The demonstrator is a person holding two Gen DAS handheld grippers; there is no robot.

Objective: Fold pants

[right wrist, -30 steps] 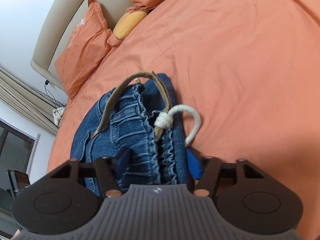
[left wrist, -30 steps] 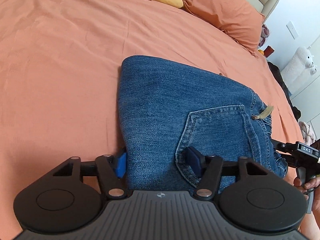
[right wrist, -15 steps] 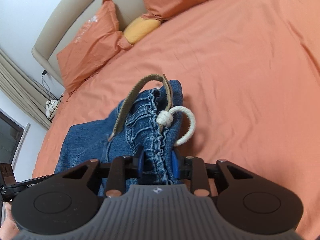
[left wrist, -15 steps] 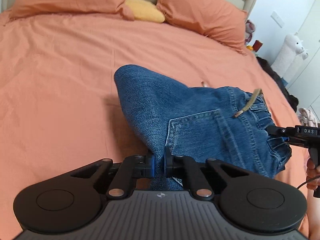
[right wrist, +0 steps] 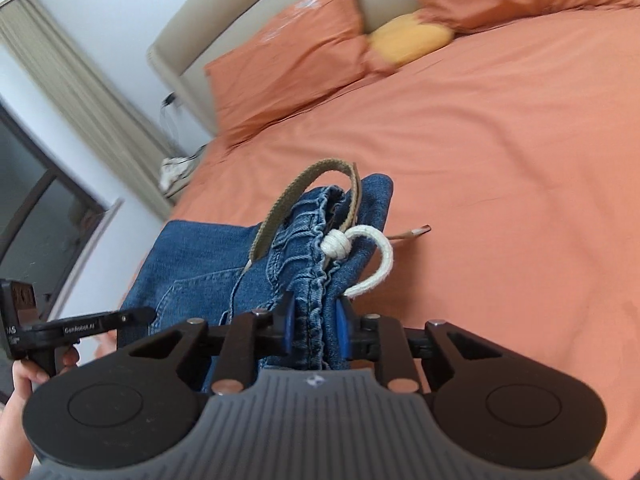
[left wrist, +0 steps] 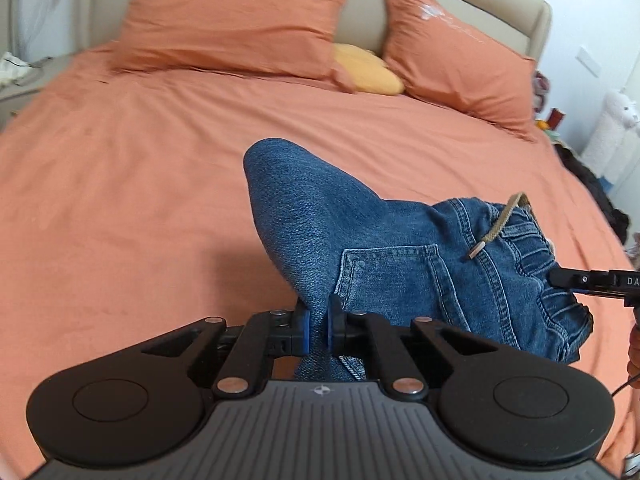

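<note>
Left hand-held gripper [left wrist: 316,330] pinches folded jeans [left wrist: 400,264] above orange bed [left wrist: 120,200].

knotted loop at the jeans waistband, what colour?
Off-white knotted loop, beside the olive-tan drawstring; clearest in the right wrist view.

Readable marks on your two grippers

In your right wrist view, at nine o'clock, the left gripper [right wrist: 136,314] carries "GenRobot.AI" along its arm and "DAS" on its body. In your left wrist view, at three o'clock, the right gripper [left wrist: 560,278] shows "DA", cut by the frame edge. The pillows' [left wrist: 236,24] white print is blurred, unreadable.
</note>
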